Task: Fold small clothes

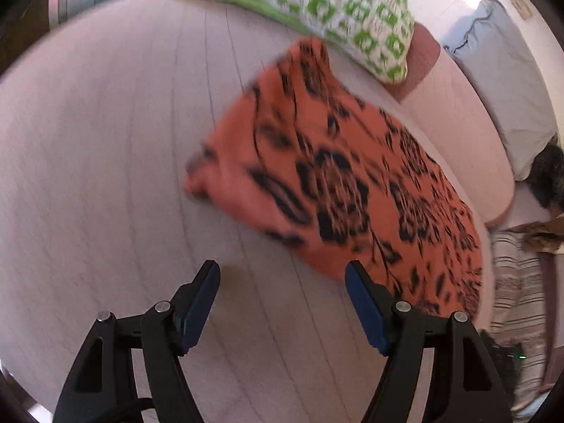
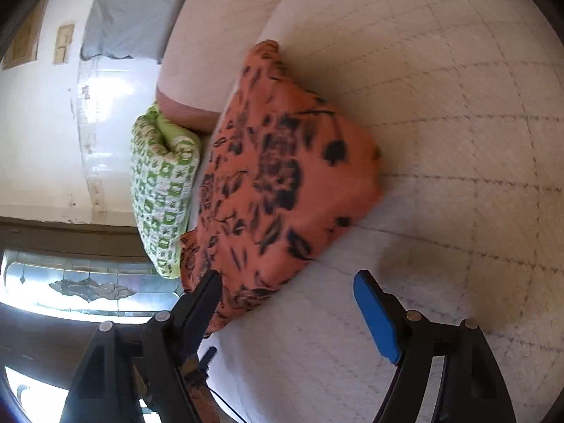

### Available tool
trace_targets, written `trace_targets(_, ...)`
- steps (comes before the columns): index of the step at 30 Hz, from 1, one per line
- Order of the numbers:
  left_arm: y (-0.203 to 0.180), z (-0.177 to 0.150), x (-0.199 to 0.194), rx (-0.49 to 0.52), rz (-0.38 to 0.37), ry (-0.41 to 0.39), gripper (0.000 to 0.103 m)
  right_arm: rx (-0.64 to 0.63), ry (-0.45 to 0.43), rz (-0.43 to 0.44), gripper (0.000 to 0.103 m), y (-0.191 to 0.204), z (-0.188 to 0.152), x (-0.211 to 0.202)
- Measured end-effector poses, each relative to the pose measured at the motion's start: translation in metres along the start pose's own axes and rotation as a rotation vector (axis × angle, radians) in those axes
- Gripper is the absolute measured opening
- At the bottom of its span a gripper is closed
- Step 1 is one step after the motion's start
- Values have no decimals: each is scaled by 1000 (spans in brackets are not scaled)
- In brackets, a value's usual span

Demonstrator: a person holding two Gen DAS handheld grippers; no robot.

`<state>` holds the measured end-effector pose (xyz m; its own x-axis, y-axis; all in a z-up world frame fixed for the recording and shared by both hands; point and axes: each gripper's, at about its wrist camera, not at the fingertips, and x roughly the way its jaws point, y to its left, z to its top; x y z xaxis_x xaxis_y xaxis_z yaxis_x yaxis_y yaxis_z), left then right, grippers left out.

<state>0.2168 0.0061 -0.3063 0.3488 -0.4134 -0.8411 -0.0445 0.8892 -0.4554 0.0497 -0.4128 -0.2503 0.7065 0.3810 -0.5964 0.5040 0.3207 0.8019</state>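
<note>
An orange garment with a black flower print (image 1: 338,183) lies folded on the pale checked bed cover (image 1: 105,162). In the left wrist view my left gripper (image 1: 282,275) hangs open just short of the garment's near edge, with nothing between its blue pads. In the right wrist view the same orange garment (image 2: 282,183) lies ahead on the bed cover (image 2: 458,123). My right gripper (image 2: 287,283) is open and empty, with its left finger in front of the garment's near corner. Both pictures are smeared by motion.
A green-and-white patterned folded cloth (image 1: 338,10) lies right behind the orange garment, also seen as the green cloth (image 2: 162,190). A pale blue pillow (image 1: 507,81) and a striped cloth (image 1: 518,303) sit at the right. A white wall (image 2: 38,123) and a window (image 2: 81,285) lie beyond the bed.
</note>
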Motion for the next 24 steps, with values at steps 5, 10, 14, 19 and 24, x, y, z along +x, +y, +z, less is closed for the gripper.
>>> trace_targets(5, -5, 14, 8, -41, -39, -32, 86, 4, -54, -10, 80, -1, 7, 2)
trace_targets(10, -14, 39, 19, -48, -46, -93, 89, 1, -91, 1, 80, 2, 16, 16)
trace_targets(14, -16, 52, 26, -70, -70, -136, 89, 14, -127, 28, 82, 6, 24, 25)
trace_targets(19, -13, 59, 28, -118, -114, -178, 87, 7, -170, 42, 86, 15, 34, 39)
trace_targets(24, -11, 61, 32, -122, -66, -199, 37, -64, -191, 19, 54, 26, 40, 51)
